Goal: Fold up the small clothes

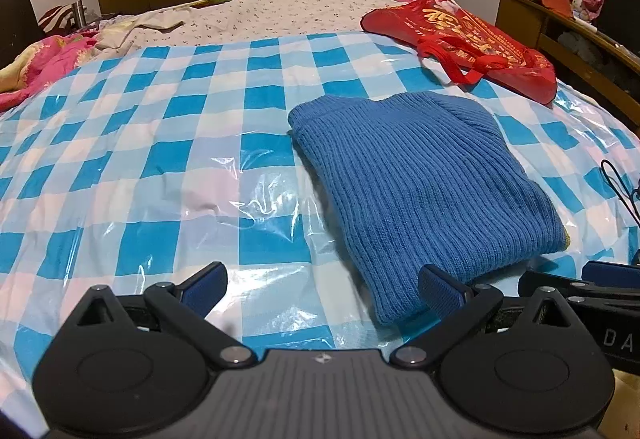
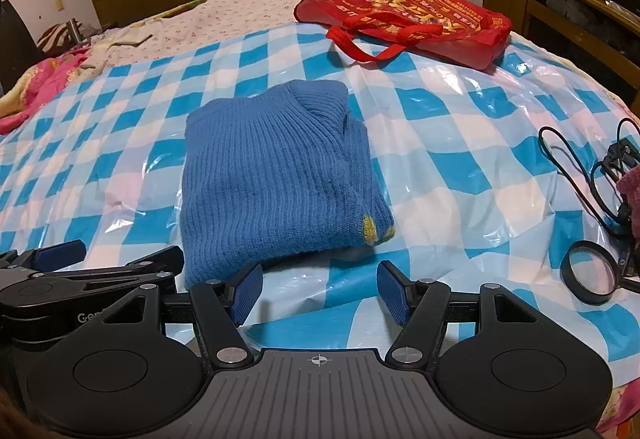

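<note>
Since the blue knit sweater (image 1: 416, 183) lies folded on the bed (image 1: 160, 143) just beyond my fingers, I judge it soft, thick and light. Both the left gripper (image 1: 322, 289) and right gripper (image 2: 320, 289) stand wide and empty; I'd pinch its near hem, both layers together.

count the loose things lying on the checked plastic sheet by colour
blue: 1, the folded blue ribbed knit sweater
red: 1, the flat red printed tote bag
black: 2, the round black-rimmed lens and the tangled black cable
total: 4
</note>
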A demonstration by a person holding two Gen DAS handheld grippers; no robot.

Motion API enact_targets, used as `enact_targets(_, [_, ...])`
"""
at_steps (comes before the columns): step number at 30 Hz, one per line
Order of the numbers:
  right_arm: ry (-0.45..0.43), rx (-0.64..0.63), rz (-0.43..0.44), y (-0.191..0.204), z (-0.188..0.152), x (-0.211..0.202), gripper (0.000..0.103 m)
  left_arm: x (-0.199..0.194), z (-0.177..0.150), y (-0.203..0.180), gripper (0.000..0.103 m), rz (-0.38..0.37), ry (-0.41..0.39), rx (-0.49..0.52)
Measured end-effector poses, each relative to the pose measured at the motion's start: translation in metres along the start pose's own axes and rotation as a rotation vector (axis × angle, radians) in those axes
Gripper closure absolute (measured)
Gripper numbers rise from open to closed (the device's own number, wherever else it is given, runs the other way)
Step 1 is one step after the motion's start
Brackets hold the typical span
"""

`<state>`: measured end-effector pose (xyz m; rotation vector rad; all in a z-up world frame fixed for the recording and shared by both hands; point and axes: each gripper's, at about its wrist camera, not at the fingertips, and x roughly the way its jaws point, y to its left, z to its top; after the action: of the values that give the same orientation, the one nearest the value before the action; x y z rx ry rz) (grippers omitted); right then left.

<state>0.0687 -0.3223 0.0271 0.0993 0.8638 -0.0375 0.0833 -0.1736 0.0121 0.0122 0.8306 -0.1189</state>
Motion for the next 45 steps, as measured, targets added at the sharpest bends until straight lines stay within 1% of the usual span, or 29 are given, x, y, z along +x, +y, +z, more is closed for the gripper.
enact_targets(16, [-0.001, 0.018, 0.005, -0.0057, -0.0040, 0.0016, 0.039, -0.0014, -0.0018, -0.0042, 0.000, 0.019, -0.014, 0.022])
enact_targets(23, [-0.002, 0.021, 0.006, -0.0060, -0.0044, 0.0015, 0.039, -0.0017, -0.0008, -0.0048, 0.000, 0.014, -0.022, 0.035])
enact_targets(45, [-0.008, 0.024, 0.005, -0.0077, -0.0036, -0.0014, 0.038, -0.0040, -0.0008, -0.0069, 0.000, 0.008, -0.027, 0.026])
